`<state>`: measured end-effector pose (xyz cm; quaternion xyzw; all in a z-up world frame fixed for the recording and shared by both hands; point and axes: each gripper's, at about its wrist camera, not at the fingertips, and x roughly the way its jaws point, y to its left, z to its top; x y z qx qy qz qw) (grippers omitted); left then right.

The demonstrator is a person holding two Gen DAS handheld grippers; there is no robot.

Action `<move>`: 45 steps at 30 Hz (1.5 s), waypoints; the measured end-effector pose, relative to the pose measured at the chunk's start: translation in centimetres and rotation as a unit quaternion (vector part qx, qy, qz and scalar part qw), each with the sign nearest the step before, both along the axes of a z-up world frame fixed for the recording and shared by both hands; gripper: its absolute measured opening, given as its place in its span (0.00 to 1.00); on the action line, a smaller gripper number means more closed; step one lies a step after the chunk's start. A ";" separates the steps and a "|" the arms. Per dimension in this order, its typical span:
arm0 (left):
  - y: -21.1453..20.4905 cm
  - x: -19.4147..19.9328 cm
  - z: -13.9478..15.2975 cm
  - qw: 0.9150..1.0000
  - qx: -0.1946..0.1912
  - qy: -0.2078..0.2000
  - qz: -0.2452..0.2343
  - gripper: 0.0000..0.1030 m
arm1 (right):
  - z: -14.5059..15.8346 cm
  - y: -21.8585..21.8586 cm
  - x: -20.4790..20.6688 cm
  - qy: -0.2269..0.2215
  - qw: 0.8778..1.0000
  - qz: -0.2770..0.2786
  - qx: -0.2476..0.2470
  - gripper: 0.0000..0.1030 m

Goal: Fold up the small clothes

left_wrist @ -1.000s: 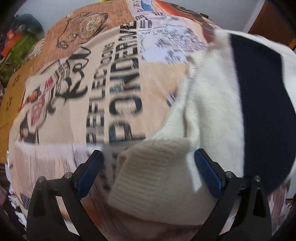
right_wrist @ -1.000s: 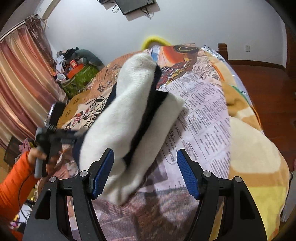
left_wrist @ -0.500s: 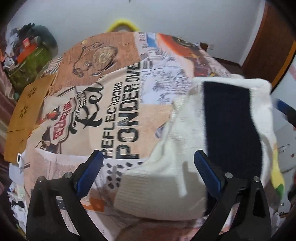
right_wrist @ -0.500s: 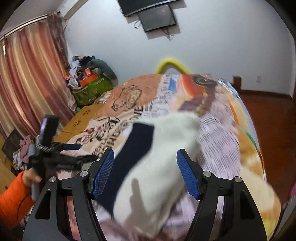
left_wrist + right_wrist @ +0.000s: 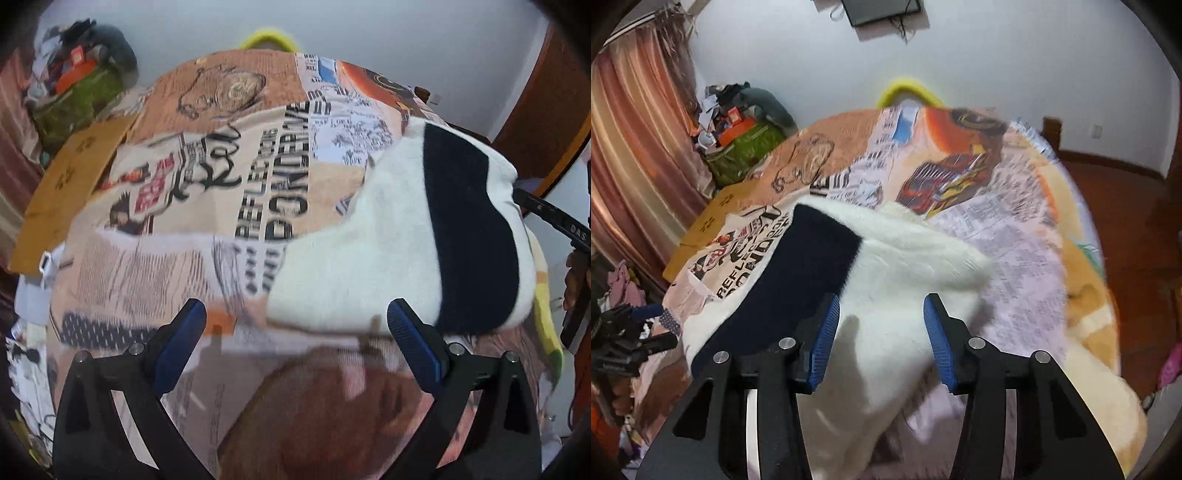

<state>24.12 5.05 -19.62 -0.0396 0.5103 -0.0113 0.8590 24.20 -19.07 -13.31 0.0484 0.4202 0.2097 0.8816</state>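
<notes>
Since the earlier frames, the left gripper (image 5: 295, 325) has pulled back from the white sweater (image 5: 369, 251): 1 second ago the knit cuff lay between its blue pads, and now only the printed blanket (image 5: 184, 258) shows there.

In the left wrist view, this claw is spread wide and holds nothing. The sweater, white with 1 dark navy band (image 5: 469, 229), lies on the blanket ahead and to the right, its near edge just beyond the right fingertip. To the left of the sweater the blanket is free cloth up to its far edge, where a yellow curved object (image 5: 269, 37) stands by the wall. A cardboard sheet (image 5: 70, 184) lies along the left side of the bed. At the right border the black body of the other gripper enters, with part of a hand.

In the right wrist view, the right gripper (image 5: 881, 332) has narrowed and its jaws are closing, with the white part of the sweater (image 5: 908, 258) between the 2 pads; the fingers do not press it yet. The navy band (image 5: 798, 273) runs to the left of the left pad. The sweater's right edge ends on pale newsprint blanket (image 5: 1015, 240), and open blanket continues to the bed's right edge by the wooden floor (image 5: 1137, 221). The left gripper (image 5: 631, 332) is at the far left.
</notes>
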 end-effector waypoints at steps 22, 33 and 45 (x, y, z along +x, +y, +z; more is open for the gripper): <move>-0.2 7.9 -3.8 0.995 0.070 0.057 0.029 0.94 | -4.2 6.4 -5.3 0.068 0.991 0.100 -0.063 0.48; -2.2 1.3 -0.6 0.997 -0.059 0.045 0.019 0.94 | 1.5 -0.4 -4.2 -0.012 0.997 0.060 -0.055 0.66; -6.5 3.5 -2.6 0.977 -0.193 0.080 0.046 0.96 | -0.3 0.7 6.3 0.062 0.996 0.066 0.009 0.80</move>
